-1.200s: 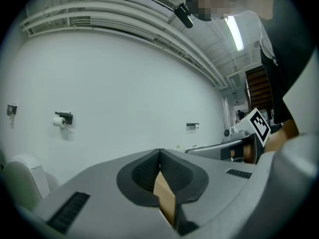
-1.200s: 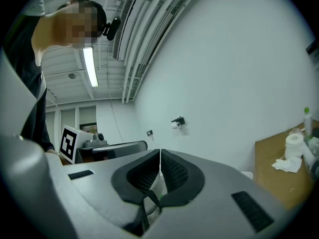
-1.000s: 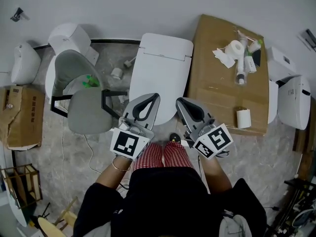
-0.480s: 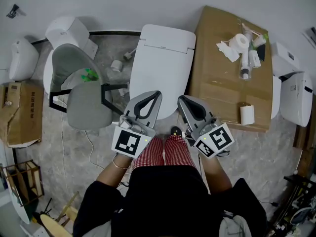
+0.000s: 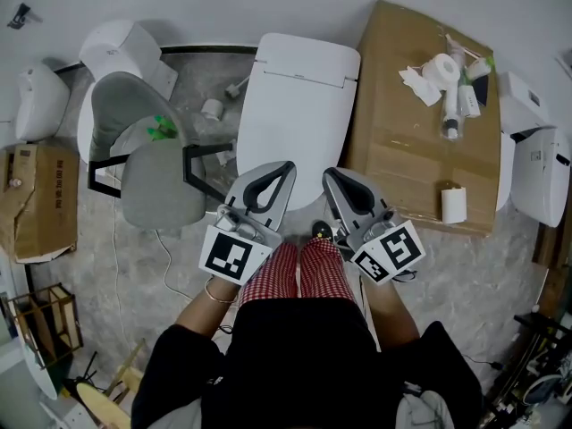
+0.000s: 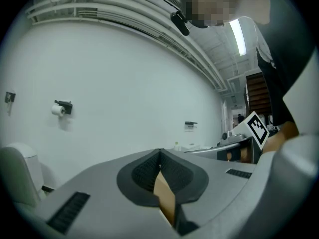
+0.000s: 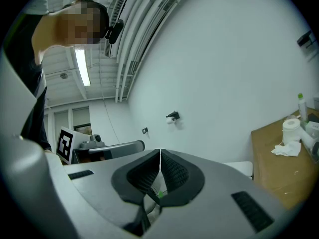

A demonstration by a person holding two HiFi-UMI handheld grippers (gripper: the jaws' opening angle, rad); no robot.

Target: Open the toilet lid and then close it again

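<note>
my left gripper (image 5: pixel 288 166): jaws pressed together, nothing in them | my right gripper (image 5: pixel 327 173): same deal, tips meeting, empty | toilet lid (image 5: pixel 290 114): down flat at 12 o'clock from both tips, front end right by them | cardboard box (image 5: pixel 402 141) at 2 o'clock, grey chair (image 5: pixel 161 195) at 9

The left gripper (image 6: pixel 159 152) points at a bare white wall (image 6: pixel 114 83). Its dark ribbed fingers (image 6: pixel 142 173) are closed tip to tip with nothing between them. In the slit just below the tips, a strip of brown cardboard (image 6: pixel 165 200) shows. Up and left of the gripper, a toilet roll holder (image 6: pixel 62 107) is fixed to the wall. A second small holder (image 6: pixel 191 124) sits just above and right. Far to the gripper's right, a marker cube (image 6: pixel 256 127) pokes up. A person in dark clothing (image 6: pixel 284 59) leans over from above right, under a ceiling strip light (image 6: pixel 238 36). A rounded white ceramic piece (image 6: pixel 17 176) stands at the gripper's left.
</note>
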